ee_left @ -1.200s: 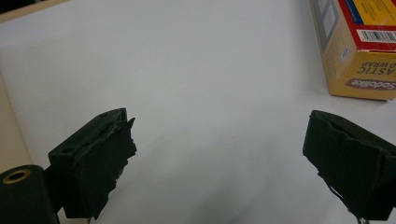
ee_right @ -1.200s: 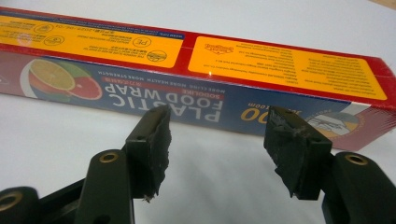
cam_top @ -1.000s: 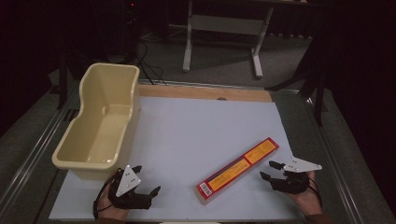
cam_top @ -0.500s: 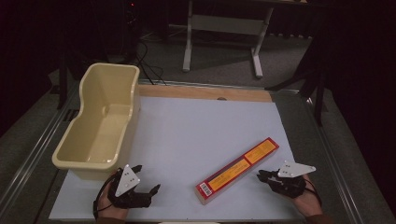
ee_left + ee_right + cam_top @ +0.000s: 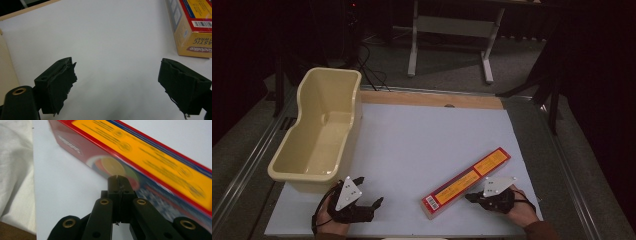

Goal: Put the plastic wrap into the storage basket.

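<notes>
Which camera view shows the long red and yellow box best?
The high view: the whole box lies flat on the white table. The right gripper view gives a blurred close-up of its side; the left gripper view shows one end with the barcode.

One overhead camera, two riding on the grippers

The high view looks forward and down across the white table (image 5: 412, 145). The left gripper view skims low over it, catching the end of the plastic-wrap box (image 5: 193, 27); the right gripper view sits almost against that box's (image 5: 150, 162) side (blurred), shared by all three.
</notes>
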The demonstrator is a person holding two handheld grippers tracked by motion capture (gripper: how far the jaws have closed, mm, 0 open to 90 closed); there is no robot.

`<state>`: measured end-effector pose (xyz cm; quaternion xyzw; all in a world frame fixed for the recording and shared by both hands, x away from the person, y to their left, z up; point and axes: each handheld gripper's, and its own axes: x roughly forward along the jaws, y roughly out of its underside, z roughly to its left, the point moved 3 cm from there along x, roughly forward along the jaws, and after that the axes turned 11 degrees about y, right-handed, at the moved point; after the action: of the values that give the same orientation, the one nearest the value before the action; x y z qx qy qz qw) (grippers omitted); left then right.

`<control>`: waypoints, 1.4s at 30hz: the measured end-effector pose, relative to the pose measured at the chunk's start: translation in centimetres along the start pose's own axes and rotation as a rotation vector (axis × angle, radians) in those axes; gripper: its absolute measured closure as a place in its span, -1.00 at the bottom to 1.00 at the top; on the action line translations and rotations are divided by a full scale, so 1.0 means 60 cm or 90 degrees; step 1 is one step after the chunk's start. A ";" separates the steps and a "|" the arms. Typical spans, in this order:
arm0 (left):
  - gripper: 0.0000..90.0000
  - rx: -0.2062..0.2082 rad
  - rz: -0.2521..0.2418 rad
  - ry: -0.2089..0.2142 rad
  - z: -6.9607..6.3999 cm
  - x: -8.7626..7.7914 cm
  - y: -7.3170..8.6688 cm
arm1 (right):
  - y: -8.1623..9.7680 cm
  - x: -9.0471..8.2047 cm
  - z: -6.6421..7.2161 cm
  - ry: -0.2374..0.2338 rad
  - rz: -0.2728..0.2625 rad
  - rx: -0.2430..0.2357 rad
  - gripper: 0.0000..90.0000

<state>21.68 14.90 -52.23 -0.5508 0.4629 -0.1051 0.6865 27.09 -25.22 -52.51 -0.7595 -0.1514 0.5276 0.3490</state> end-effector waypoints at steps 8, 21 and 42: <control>-0.69 -0.001 0.000 0.000 0.000 -0.001 0.000 | -0.026 0.027 0.013 -0.050 0.014 -0.045 1.00; -0.68 0.002 0.006 0.001 0.001 0.002 0.000 | -0.061 0.065 0.001 -0.032 0.021 -0.060 1.00; -0.67 -0.001 0.005 0.001 0.003 0.002 0.001 | -0.133 0.135 -0.077 -0.013 0.040 -0.009 0.92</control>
<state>21.85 14.98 -52.34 -0.5493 0.4657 -0.1022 0.6862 35.59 -16.41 -51.73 -0.7610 -0.1347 0.5449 0.3252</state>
